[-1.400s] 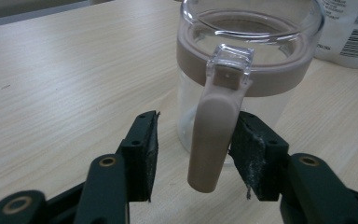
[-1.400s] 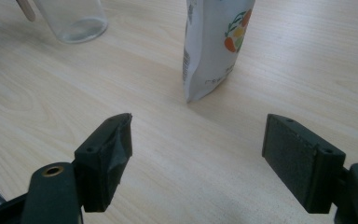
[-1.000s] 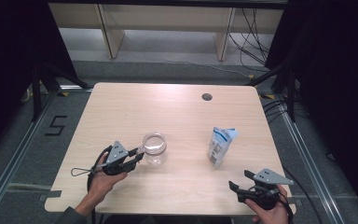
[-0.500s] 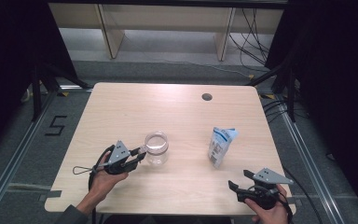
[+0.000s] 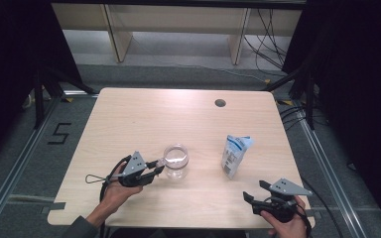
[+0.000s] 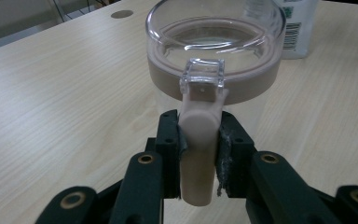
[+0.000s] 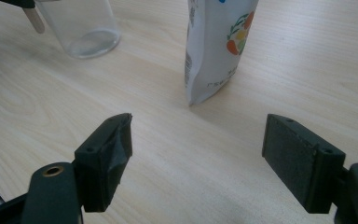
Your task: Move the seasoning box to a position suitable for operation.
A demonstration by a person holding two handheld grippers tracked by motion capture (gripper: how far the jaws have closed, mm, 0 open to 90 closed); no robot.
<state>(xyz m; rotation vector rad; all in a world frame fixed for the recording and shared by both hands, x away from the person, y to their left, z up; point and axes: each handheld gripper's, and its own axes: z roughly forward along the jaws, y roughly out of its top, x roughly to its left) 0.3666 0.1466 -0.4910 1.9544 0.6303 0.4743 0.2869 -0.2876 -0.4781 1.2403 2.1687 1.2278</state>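
Standing upright near the worktop's (image 5: 129, 114) front edge, left of centre, the clear jar (image 6: 214, 60) was cut off at its base behind the left gripper (image 6: 198, 154), jaws clamped on its pink handle (image 6: 196, 154), which hung vertically. Right gripper (image 7: 198, 154) jaws gaped empty, facing a pouch (image 7: 216, 46) with its top cropped.

The jar (image 6: 214, 65) is clear with a dusty-pink collar and a pink latch tab (image 6: 197, 154). At its three o'clock, the pouch (image 7: 216, 46) is white (barcode in black, fruit print in red, yellow, green). The table (image 5: 144, 119) is pale woodgrain.
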